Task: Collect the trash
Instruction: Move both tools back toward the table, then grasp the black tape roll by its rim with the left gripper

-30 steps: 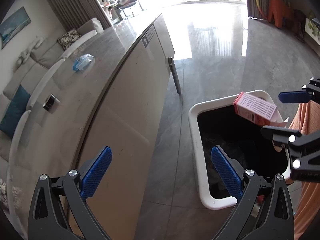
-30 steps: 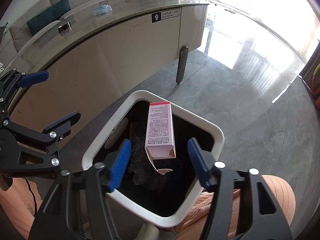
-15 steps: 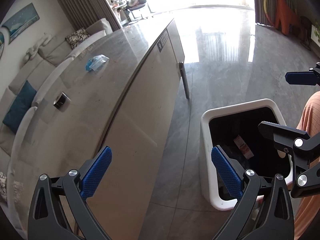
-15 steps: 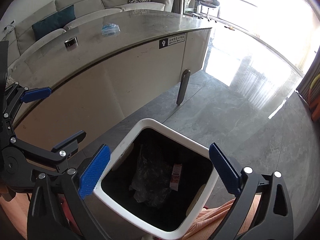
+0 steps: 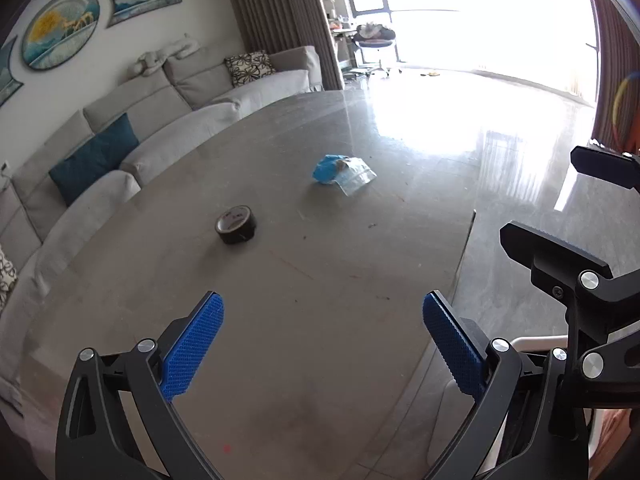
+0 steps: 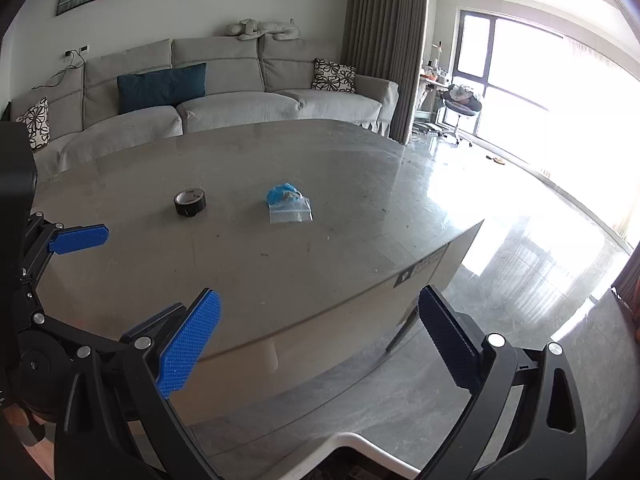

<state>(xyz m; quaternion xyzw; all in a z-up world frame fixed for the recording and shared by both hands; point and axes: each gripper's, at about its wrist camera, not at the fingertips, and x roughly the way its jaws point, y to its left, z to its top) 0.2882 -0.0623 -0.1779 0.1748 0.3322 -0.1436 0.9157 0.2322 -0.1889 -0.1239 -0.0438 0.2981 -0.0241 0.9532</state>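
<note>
Now, your left gripper [image 5: 323, 338]: jaws spread wide, gripping nothing, low in the frame over the desk [image 5: 304, 280].
Your right gripper [image 6: 319, 340]: jaws released, empty.
Plastic bag [image 5: 343, 171]: mid-frame on the desk.
Tape roll [image 5: 235, 224]: left of the bag.
Bin [image 6: 360, 446]: bottom edge.

white bin [image 6: 360, 446] cut off by bottom edge, contents of clear bag [image 6: 290, 210] unclear
</note>
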